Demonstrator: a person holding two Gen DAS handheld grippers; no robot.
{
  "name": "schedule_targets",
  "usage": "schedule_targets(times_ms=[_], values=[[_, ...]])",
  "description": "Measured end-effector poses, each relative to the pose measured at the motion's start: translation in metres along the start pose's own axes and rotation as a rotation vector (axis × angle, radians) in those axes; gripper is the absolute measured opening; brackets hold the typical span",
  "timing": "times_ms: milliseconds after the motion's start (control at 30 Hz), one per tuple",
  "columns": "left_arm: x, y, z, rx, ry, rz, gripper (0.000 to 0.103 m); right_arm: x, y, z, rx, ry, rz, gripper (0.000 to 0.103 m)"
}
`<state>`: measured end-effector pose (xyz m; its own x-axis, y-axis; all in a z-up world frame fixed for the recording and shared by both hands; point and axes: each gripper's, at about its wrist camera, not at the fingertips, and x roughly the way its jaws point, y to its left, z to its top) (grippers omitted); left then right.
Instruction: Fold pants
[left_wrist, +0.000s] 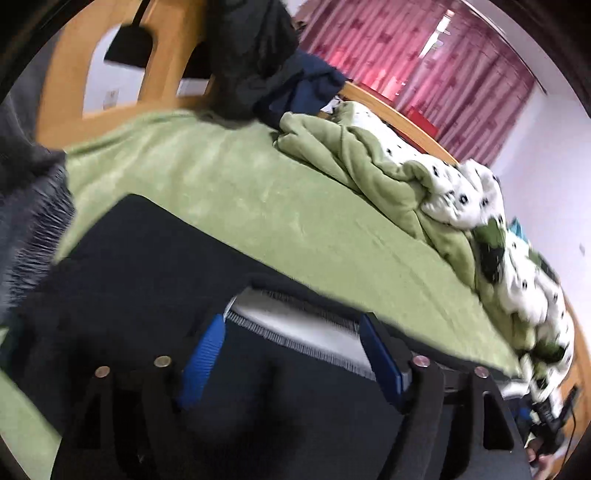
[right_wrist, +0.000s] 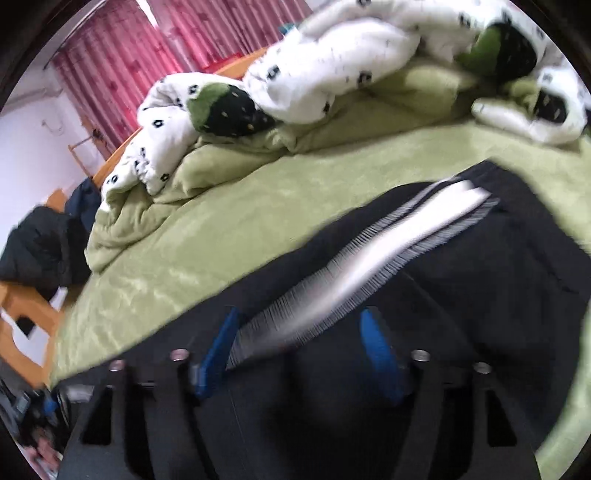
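black pants (left_wrist: 140, 258) on green blanket (left_wrist: 221, 173) — no containers.

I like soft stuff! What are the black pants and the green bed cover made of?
The black pants look like smooth knit sportswear fabric, matte, with a white side stripe. The green bed cover looks like plush fleece: fuzzy, slightly shiny nap. Both are guesses from looks.

Black pants (right_wrist: 480, 266) — white side stripe — lie flat on the green bedspread (right_wrist: 221, 236).
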<state>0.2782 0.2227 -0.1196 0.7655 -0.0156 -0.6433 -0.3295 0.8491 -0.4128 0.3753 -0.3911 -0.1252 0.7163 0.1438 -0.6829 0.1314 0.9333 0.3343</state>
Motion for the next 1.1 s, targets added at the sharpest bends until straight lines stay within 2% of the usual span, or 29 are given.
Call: schedule_targets(times_ms=[67, 200, 333, 367, 467, 667, 733, 800, 833, 900, 1000, 1100], values=[[-0.012, 0.002, -0.013, 0.015, 0.035, 0.008, 0.077, -0.022, -0.007, -0.019, -0.035, 0.012, -0.019, 0.074], [-0.035, 0.024, -0.068, -0.001, 0.125, 0.023, 0.077, -0.053, -0.038, -0.066, -0.027, 0.075, -0.049, 0.075], [-0.044, 0.057, -0.111, -0.122, 0.181, -0.015, 0.077, -0.066, -0.074, -0.102, 0.055, 0.107, -0.032, 0.075], [-0.043, 0.064, -0.116, -0.147, 0.184, -0.030, 0.077, -0.065, -0.087, -0.109, 0.090, 0.120, -0.004, 0.075], [-0.041, 0.068, -0.120, -0.173, 0.145, -0.059, 0.077, -0.070, -0.102, -0.115, 0.145, 0.064, 0.065, 0.075], [-0.010, 0.058, -0.096, -0.167, 0.108, -0.002, 0.075, -0.040, -0.098, -0.086, 0.145, 0.054, 0.026, 0.081], [0.000, 0.057, -0.087, -0.171, 0.082, 0.033, 0.061, -0.024, -0.095, -0.071, 0.131, 0.048, 0.005, 0.080], [0.013, 0.062, -0.078, -0.191, 0.085, 0.058, 0.040, -0.005, -0.100, -0.056, 0.148, 0.028, -0.034, 0.061], [0.015, 0.066, -0.075, -0.207, 0.081, 0.063, 0.035, 0.001, -0.100, -0.049, 0.170, 0.027, -0.034, 0.057], [0.021, 0.072, -0.068, -0.247, 0.092, 0.044, 0.017, 0.014, -0.108, -0.034, 0.240, 0.029, -0.018, 0.032], [0.017, 0.071, -0.066, -0.231, 0.097, 0.025, 0.010, 0.010, -0.121, -0.028, 0.337, 0.023, 0.037, 0.018], [-0.003, 0.061, -0.067, -0.171, 0.085, 0.026, 0.010, -0.022, -0.118, -0.026, 0.325, -0.032, 0.079, 0.015]])
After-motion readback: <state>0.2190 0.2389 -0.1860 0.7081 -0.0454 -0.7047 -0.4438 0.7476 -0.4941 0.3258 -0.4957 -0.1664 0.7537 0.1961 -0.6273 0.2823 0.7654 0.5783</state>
